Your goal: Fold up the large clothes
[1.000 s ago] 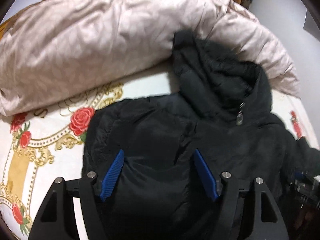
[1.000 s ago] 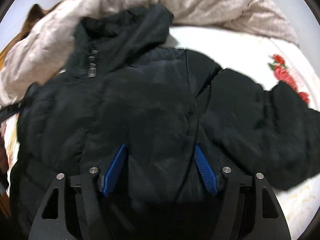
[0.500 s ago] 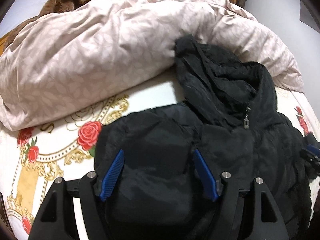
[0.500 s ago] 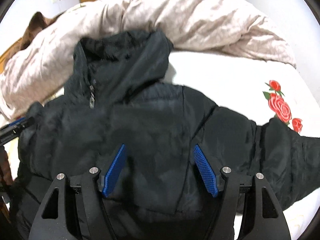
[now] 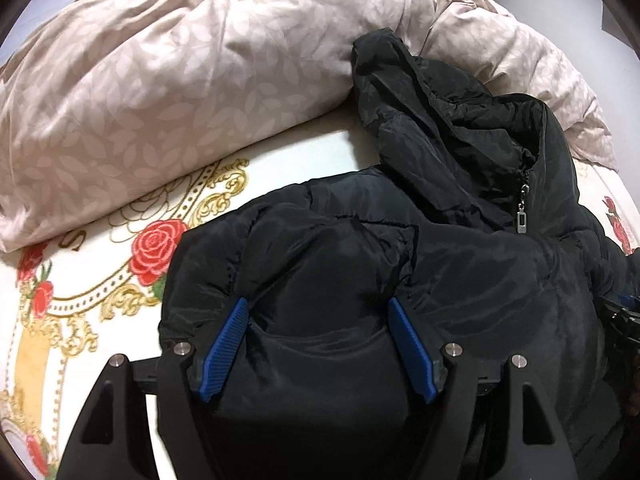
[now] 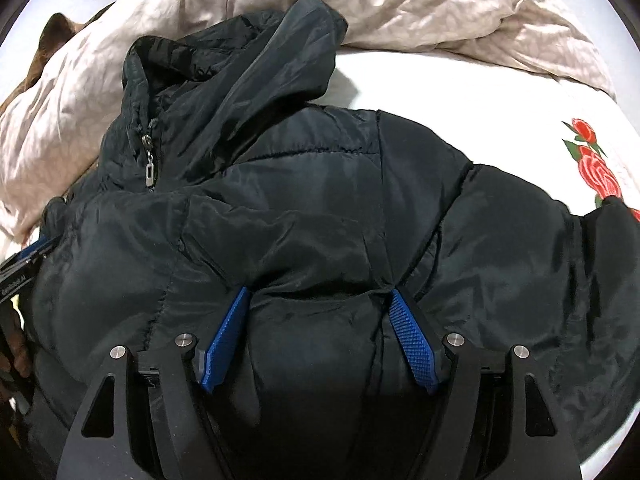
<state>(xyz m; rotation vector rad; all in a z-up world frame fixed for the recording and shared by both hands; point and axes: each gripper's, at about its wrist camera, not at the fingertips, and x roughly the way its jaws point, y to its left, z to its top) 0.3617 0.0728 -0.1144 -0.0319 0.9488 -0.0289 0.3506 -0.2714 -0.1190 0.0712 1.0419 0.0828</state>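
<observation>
- Left wrist view: my left gripper (image 5: 318, 344), jaws spread and released, straddles a puffed fold of the black jacket (image 5: 460, 280) on the bed (image 5: 100, 320); next I must clench on its edge
- Right wrist view: my right gripper (image 6: 318, 338), likewise released over the jacket's body, sleeve splayed right; the heaped duvet (image 6: 440, 12) crowds the hood

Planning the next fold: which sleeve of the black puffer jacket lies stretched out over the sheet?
The sleeve on the right gripper's side, reaching toward the printed red roses. On the left gripper's side the black puffer jacket ends at its shoulder.
</observation>
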